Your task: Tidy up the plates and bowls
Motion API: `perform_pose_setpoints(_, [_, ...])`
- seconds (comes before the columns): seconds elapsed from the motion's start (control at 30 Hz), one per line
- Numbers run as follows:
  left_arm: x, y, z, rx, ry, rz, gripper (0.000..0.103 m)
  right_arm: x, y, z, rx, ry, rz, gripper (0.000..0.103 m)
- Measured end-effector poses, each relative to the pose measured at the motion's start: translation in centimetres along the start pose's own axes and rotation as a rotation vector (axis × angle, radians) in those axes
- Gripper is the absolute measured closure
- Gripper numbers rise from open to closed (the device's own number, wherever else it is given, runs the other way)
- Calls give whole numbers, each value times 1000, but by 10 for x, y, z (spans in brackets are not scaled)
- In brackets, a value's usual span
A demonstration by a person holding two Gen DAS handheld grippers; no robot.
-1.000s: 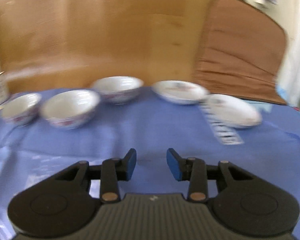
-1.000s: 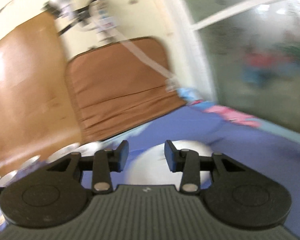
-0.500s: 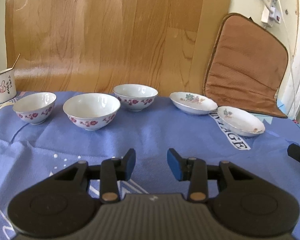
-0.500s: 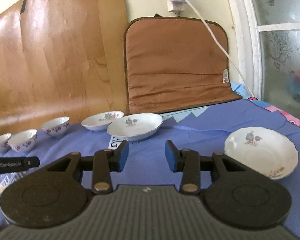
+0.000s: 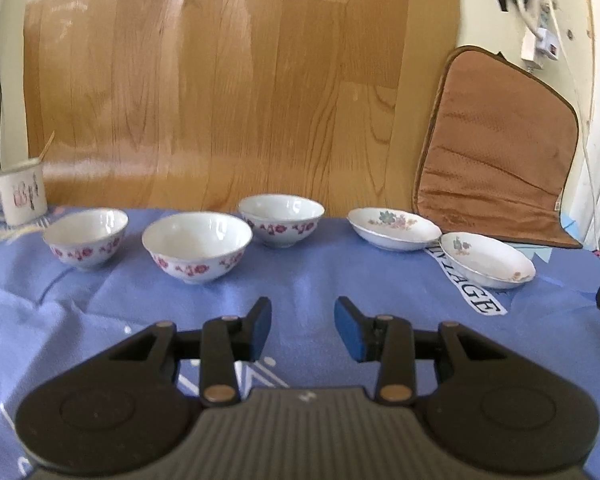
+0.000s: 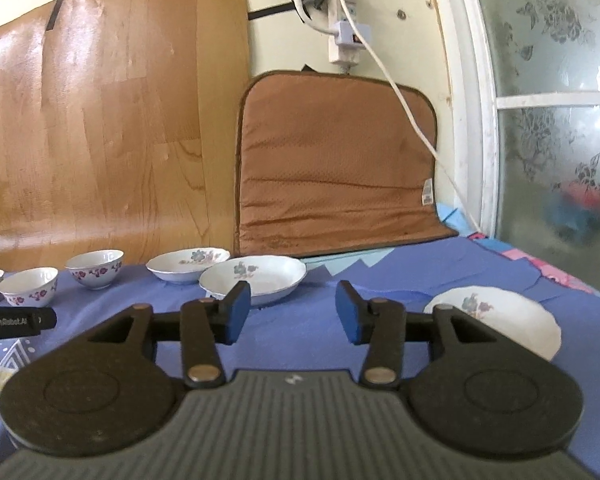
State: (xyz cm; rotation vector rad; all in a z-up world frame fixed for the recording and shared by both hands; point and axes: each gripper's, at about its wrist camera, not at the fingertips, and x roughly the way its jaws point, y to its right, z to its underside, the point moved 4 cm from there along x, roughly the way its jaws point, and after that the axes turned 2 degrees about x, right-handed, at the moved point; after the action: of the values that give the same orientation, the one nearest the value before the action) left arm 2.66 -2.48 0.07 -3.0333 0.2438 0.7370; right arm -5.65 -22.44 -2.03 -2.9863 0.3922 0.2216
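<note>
The left gripper [image 5: 302, 326] stands parted with nothing between its pads; ahead of it sit 3 empty bowls [image 5: 197, 252], and to its right 2 empty plates [image 5: 394, 228]. The right gripper [image 6: 292, 312] has just been opening, jaws apart and empty; a shallow plate [image 6: 254, 280] lies just ahead, another plate [image 6: 500, 320] to its right, all on the blue cloth [image 6: 300, 332]

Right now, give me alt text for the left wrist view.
The open, empty left gripper hovers over a blue tablecloth. Beyond it stand three floral bowls and two shallow plates, with a mug far left.
</note>
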Motion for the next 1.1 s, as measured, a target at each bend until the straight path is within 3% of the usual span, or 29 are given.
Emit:
perform_pose_setpoints(0.13, [-4,2,-1,17,28,-21,57,-6,-7,0,-48,40,-5,41])
perform_pose_setpoints(0.23, [-9,1,-1,11,55,-43,48,-8,-7,0,-53,53,-4,25])
perform_pose_setpoints(0.3, [-14,2,-1,19,88,-48,40,-10,-5,-1,-42,66,8,23])
perform_pose_setpoints(0.37, [-24,6,-2,42,146,-57,19,-11,-3,-1,-35,72,22,17])
perform_pose_setpoints(0.4, [-31,9,-2,57,184,-61,0,-11,-4,-1,-38,74,26,15])
perform_pose_setpoints(0.5, [-50,19,1,109,307,-76,0,-12,-9,-1,-70,83,27,13])
perform_pose_setpoints(0.57, [-55,23,1,132,338,-88,0,-11,-10,0,-79,81,30,13])
perform_pose_setpoints(0.83, [-48,13,-3,64,289,-87,0,-14,-12,1,-90,92,32,14])
perform_pose_setpoints(1.1, [-43,12,-1,69,250,-85,0,-12,-12,0,-86,79,38,20])
